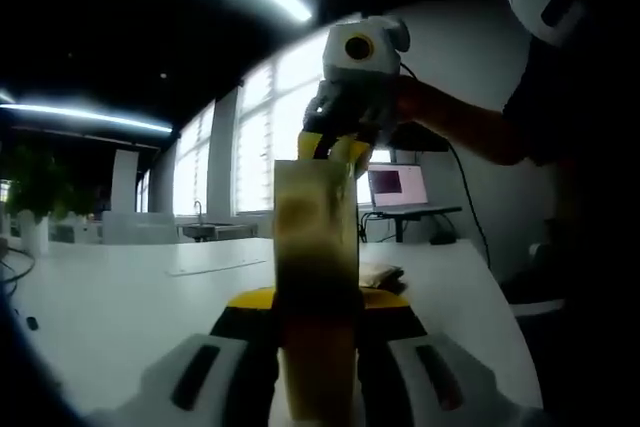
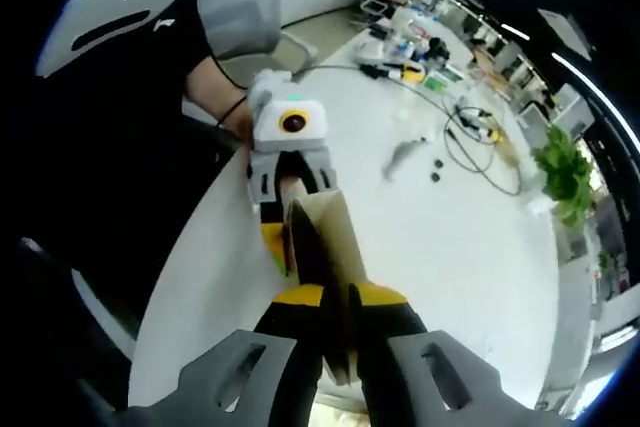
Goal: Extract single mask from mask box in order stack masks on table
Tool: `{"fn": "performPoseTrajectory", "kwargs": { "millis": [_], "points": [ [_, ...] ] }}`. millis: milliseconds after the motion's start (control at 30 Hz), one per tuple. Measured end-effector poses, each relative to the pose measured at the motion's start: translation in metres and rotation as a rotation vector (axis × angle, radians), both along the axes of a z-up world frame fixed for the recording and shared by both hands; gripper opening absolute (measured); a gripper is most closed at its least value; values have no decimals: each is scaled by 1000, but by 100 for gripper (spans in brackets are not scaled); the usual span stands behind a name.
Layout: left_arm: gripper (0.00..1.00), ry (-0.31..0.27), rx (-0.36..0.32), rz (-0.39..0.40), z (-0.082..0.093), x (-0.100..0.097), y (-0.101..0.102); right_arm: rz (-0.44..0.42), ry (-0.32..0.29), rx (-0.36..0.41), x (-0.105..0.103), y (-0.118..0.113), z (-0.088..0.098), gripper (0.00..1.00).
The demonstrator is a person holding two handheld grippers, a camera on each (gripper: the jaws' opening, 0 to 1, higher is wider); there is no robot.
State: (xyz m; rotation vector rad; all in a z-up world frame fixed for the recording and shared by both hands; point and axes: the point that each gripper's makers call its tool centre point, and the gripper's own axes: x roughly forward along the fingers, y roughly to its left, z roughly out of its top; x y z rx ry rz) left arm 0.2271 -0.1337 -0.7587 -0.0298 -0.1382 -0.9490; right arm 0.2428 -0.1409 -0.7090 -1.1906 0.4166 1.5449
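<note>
Left gripper (image 1: 318,367): clenched on the lower end of the mask box (image 1: 316,277), box held upright above the white table (image 1: 120,297). Right gripper (image 2: 335,337): clenched on the opposite end of the same mask box (image 2: 325,237). Seen in left gripper view: right gripper (image 1: 335,147) at the box's top edge, gripped by a person's hand (image 1: 420,102). Beyond on the table: laptop (image 1: 398,187), cables (image 2: 480,147), potted plant (image 2: 562,172).
</note>
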Motion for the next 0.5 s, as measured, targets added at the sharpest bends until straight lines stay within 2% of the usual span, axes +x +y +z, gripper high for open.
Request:
{"fn": "performPoseTrajectory", "kwargs": {
  "millis": [200, 500],
  "points": [
    [31, 0, 1, 0, -1, 0, 1, 19, 16, -26, -1, 5, -7, 7],
    [31, -8, 8, -4, -1, -1, 0, 8, 60, -7, -6, 6, -11, 4]
  ]
}}
